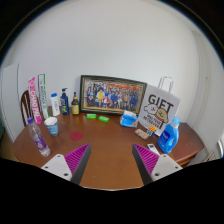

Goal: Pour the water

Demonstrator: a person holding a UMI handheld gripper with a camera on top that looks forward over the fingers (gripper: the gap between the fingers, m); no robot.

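So the tool (110,160) is spread wide and holding nothing, and the upright water bottle (39,138) sits ahead and left of it, by the cup (51,125) on the table (105,140).

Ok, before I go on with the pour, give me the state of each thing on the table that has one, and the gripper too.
gripper: open, nothing between its fingers
clear bottle: upright, just ahead of the left finger
white cup: upright, contents not visible
framed photo: standing against the wall
gift bag: upright
blue bottle: upright, by the gift bag
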